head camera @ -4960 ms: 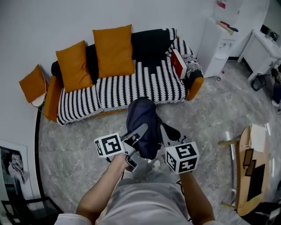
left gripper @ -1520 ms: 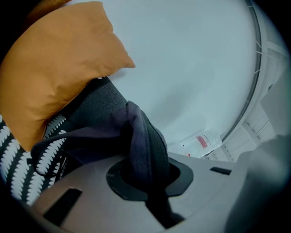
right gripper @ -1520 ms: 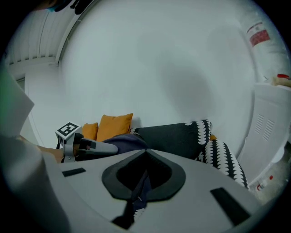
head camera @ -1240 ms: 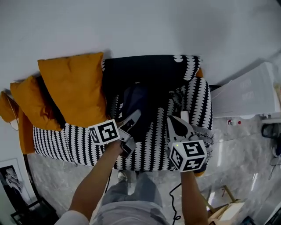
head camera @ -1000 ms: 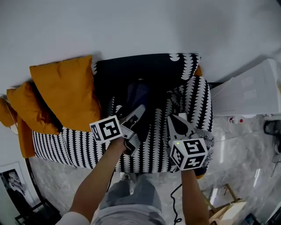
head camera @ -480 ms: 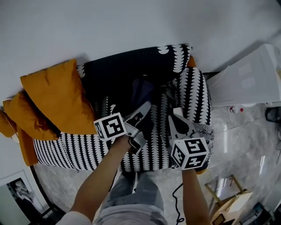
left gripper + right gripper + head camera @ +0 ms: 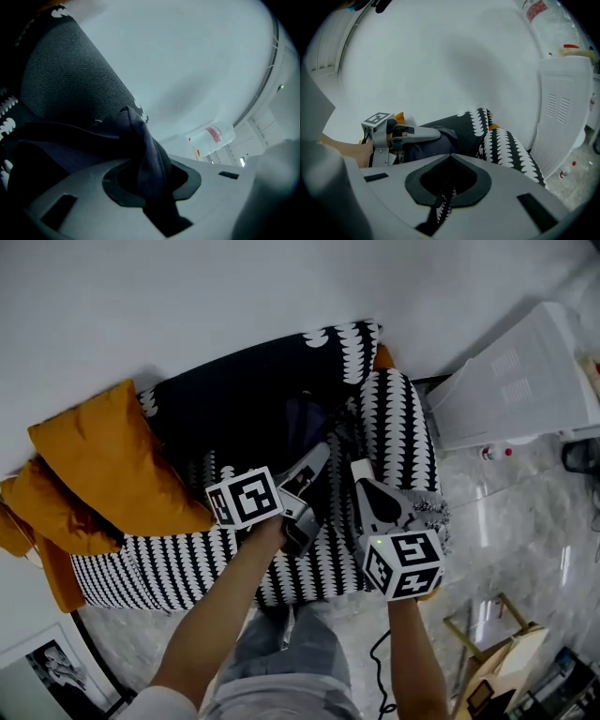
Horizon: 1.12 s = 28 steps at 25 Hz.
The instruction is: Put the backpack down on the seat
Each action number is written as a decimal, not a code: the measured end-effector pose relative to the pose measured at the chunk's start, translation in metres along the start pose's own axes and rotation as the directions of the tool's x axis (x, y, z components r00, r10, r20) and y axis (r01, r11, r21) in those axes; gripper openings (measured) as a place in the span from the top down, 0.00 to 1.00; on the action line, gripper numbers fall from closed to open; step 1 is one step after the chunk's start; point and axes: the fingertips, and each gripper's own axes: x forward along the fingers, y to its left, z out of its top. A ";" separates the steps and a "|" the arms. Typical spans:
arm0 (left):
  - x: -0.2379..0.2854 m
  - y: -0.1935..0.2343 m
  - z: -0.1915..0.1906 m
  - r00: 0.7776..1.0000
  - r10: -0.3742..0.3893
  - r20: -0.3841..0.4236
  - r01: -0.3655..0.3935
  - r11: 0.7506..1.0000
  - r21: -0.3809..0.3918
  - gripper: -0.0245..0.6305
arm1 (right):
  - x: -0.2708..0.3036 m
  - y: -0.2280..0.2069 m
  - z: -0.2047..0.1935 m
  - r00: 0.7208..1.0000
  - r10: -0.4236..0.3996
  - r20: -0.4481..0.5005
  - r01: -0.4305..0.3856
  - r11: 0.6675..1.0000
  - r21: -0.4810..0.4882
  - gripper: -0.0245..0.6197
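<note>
The dark navy backpack [image 7: 302, 424] rests on the seat of the black-and-white patterned sofa [image 7: 394, 427], leaning on its dark backrest. My left gripper [image 7: 322, 454] reaches over the seat to it. In the left gripper view a fold of the backpack's fabric [image 7: 143, 145] runs through the left gripper [image 7: 149, 178]; its jaws have just been opening a little, and the fabric still sits pinched between them. My right gripper [image 7: 359, 471] hovers beside the backpack to the right, shut and empty [image 7: 447, 180]. The right gripper view also shows the backpack [image 7: 440, 142].
Orange cushions [image 7: 103, 460] lean at the sofa's left end. A white cabinet [image 7: 506, 376] stands right of the sofa's patterned arm [image 7: 511, 150]. A grey marble floor [image 7: 506, 521] lies in front, with a wooden table [image 7: 492, 657] at the lower right.
Five seconds ago the backpack hung over the floor in front of the sofa. Over the last second both grippers moved further over the seat and the backpack came to rest against the backrest.
</note>
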 end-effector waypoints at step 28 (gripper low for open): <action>0.054 -0.022 -0.035 0.985 -0.046 -0.167 0.057 0.996 0.061 0.58 | -0.018 -0.035 -0.003 0.999 -0.049 0.020 0.048 0.997 0.057 0.96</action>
